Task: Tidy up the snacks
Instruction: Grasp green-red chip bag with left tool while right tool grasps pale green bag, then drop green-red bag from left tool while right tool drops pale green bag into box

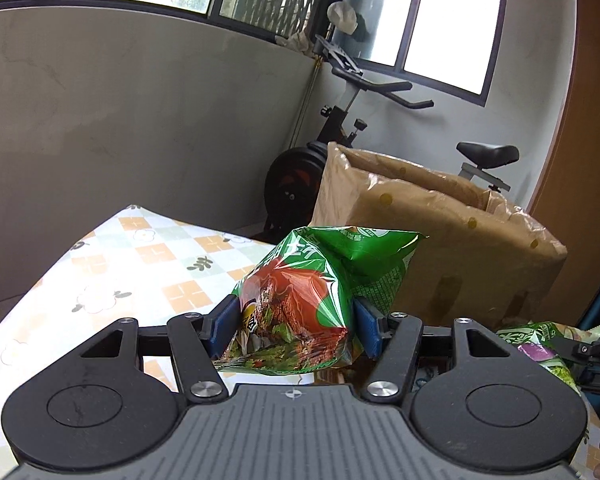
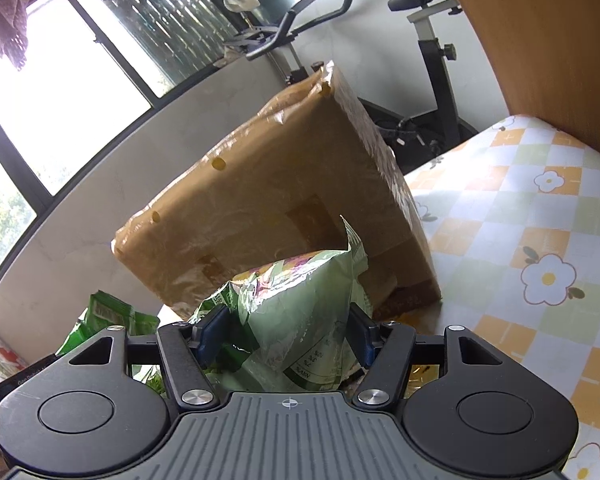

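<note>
The left gripper [image 1: 296, 320] is pinching a green snack bag [image 1: 300, 300] between its jaws; the right gripper [image 2: 286, 334] is seemingly squeezing a pale green bag [image 2: 300, 312].

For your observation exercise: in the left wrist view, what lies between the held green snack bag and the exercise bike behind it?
The brown cardboard box, open-topped and wrapped in plastic, stands between the green snack bag and the exercise bike, in the left wrist view.

Bright daylight blows out the windows [image 1: 440, 20]; fisheye edges bend.
</note>
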`<control>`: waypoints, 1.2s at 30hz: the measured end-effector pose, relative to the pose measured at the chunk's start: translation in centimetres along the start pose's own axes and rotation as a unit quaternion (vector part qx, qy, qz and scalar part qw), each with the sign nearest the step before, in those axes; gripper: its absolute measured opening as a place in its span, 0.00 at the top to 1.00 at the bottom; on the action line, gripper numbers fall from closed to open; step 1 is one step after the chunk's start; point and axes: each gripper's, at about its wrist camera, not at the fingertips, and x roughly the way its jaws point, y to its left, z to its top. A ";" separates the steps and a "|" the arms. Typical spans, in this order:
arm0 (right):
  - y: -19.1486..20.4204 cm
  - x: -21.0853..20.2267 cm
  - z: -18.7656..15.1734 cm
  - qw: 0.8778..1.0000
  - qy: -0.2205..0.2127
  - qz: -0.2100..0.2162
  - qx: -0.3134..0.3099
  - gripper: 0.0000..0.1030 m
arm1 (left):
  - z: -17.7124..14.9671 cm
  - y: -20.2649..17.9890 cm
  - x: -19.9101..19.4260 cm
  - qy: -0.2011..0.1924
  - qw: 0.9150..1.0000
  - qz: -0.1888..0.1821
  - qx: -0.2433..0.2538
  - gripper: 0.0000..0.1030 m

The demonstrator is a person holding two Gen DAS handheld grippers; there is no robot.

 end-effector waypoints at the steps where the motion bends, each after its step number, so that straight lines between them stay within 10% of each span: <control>1: 0.0 -0.4 0.1 1.000 -0.003 0.003 0.001 0.44 | 0.3 -0.3 -0.2 -0.004 1.000 -0.002 0.002 0.38; 36: 2.1 -7.2 5.5 0.989 -0.123 0.068 -0.036 0.59 | 3.8 -3.3 -2.6 -0.081 0.992 -0.094 0.032 0.39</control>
